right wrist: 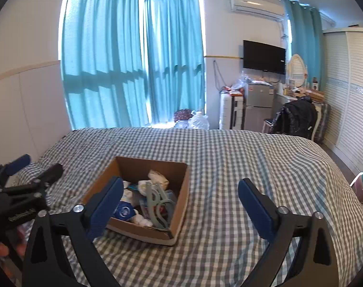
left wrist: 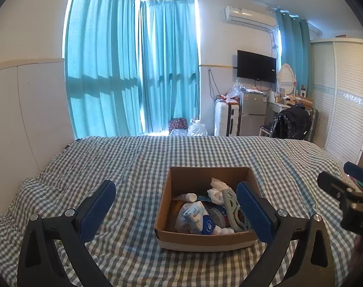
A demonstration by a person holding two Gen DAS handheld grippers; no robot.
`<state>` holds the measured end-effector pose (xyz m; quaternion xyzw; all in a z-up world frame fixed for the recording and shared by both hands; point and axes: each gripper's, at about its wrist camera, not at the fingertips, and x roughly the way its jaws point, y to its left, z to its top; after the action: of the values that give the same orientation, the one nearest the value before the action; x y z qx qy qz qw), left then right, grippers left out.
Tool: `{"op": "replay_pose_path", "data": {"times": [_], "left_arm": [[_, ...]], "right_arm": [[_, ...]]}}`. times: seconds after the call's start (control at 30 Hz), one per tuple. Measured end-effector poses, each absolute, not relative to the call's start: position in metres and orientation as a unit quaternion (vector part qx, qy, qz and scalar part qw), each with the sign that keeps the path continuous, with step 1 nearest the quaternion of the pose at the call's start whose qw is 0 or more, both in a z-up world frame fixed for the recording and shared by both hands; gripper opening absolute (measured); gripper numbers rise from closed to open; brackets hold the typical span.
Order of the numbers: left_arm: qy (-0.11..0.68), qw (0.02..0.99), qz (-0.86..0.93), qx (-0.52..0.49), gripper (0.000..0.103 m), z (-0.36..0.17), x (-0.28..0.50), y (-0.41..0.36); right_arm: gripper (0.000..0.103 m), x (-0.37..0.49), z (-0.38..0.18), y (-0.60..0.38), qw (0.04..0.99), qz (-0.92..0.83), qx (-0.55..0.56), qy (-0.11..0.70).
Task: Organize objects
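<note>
- Grippers, both empty: left gripper (left wrist: 175, 192) has its jaws spread wide with nothing between the blue pads (left wrist: 99, 211); it hangs above the bedspread on the near side of the box.
- Right gripper (right wrist: 180, 187) likewise stands with jaws wide apart and holds nothing; its left pad overlaps the box's near left corner in the right wrist view, contact cannot be told.
- Cardboard box (left wrist: 165, 196) sits on the checked bedspread (left wrist: 133, 157), open at the top, roughly mid-bed and towards the near edge.
- Contents, loosely piled: grey-green plastic clip (left wrist: 230, 203) against the right wall, white crumpled cloth (left wrist: 217, 186) towards the far side, white tube (left wrist: 187, 196) at the left, tissue pack (left wrist: 193, 216) and blue round tin (left wrist: 208, 226) at the near side. Items lower in the pile cannot be identified.
- Bedspread around the box is bare, with creases at the near left.
- Beyond the far edge of the bed: plastic bags (left wrist: 197, 128) on the floor below the teal curtains (left wrist: 133, 67).
- Far right: small fridge (left wrist: 251, 112), chair with dark jacket (left wrist: 291, 122), wall television (left wrist: 256, 66), air conditioner (left wrist: 249, 16), louvred wardrobe (left wrist: 341, 95).
</note>
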<state>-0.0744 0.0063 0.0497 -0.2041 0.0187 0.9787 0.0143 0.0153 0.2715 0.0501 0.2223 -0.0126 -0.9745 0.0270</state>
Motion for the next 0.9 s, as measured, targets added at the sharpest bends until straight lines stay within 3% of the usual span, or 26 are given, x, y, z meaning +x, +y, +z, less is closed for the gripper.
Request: {"op": "replay_pose_path", "data": {"times": [0.9], "left_arm": [[0.021, 0.016, 0.976, -0.218, 0.103, 0.026, -0.054, 0.019]], "right_arm": [[0.103, 0.012, 0.01, 0.259, 0.005, -0.971, 0.237, 0.007]]}}
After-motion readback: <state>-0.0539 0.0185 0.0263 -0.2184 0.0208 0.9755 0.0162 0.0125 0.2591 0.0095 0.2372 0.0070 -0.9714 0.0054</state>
